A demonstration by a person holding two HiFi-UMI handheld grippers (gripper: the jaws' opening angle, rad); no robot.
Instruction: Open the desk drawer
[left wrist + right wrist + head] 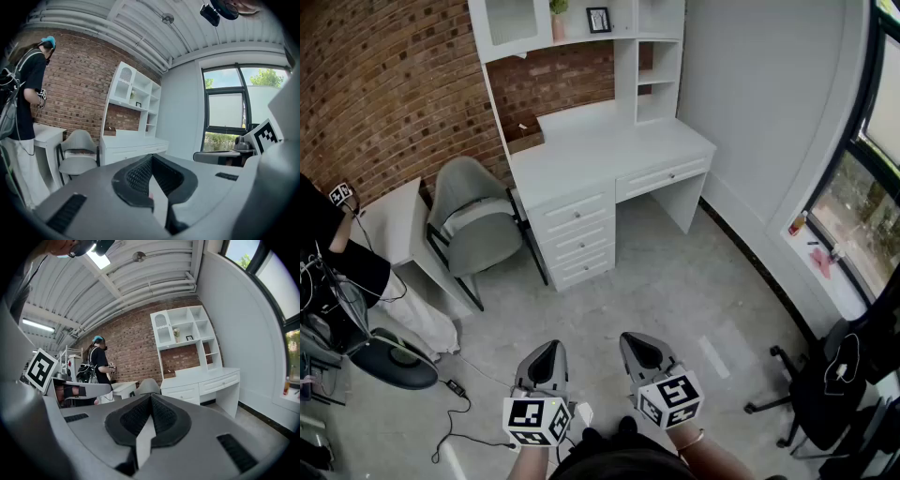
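With left gripper (547, 349) and right gripper (641, 343) closed and empty, well apart from the white desk (609, 150), approach first, then spread one's jaws squarely at a drawer (574, 215) knob.

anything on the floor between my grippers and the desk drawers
Nothing visible does. Bare floor runs from the left gripper and right gripper, both shut and empty, to the desk drawers. The grey chair stands left of them, off that line, and the cable lies to the lower left.
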